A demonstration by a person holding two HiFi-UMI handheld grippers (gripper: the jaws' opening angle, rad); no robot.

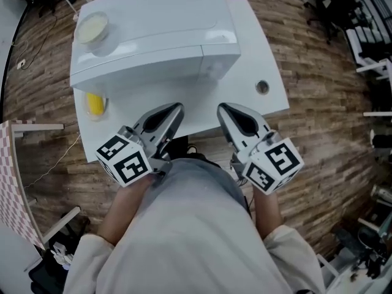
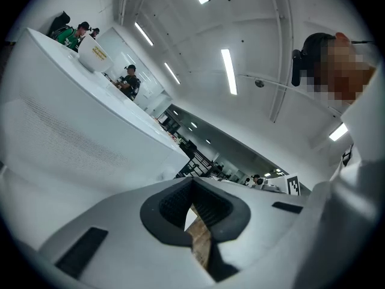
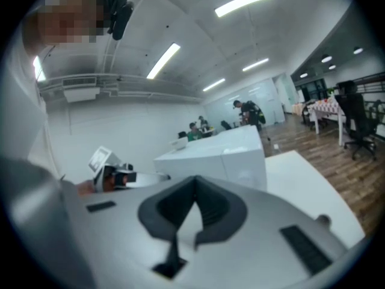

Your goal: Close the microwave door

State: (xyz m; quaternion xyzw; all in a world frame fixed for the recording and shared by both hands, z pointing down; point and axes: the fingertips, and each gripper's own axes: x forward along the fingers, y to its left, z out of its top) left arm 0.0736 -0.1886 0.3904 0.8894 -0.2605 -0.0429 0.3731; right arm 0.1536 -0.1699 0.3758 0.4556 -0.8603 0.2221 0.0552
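Note:
The white microwave (image 1: 153, 48) stands on a white table (image 1: 272, 100), its front toward me and its door lying flush with the body. It also fills the left of the left gripper view as the microwave (image 2: 72, 137), and sits mid-frame in the right gripper view as the microwave (image 3: 222, 158). My left gripper (image 1: 172, 111) hovers at the table's near edge, shut and empty; its own view shows the left gripper (image 2: 192, 205) with jaw tips meeting. My right gripper (image 1: 226, 111) is beside it, also shut and empty, as the right gripper (image 3: 194, 212) confirms. Neither touches the microwave.
A pale bowl (image 1: 92, 29) rests on the microwave's top left corner. A yellow object (image 1: 94, 103) lies on the table left of the microwave. The table has a round cable hole (image 1: 262, 87). Wooden floor surrounds it, with office chairs (image 1: 367, 48) at right and a checkered panel (image 1: 15, 182) at left.

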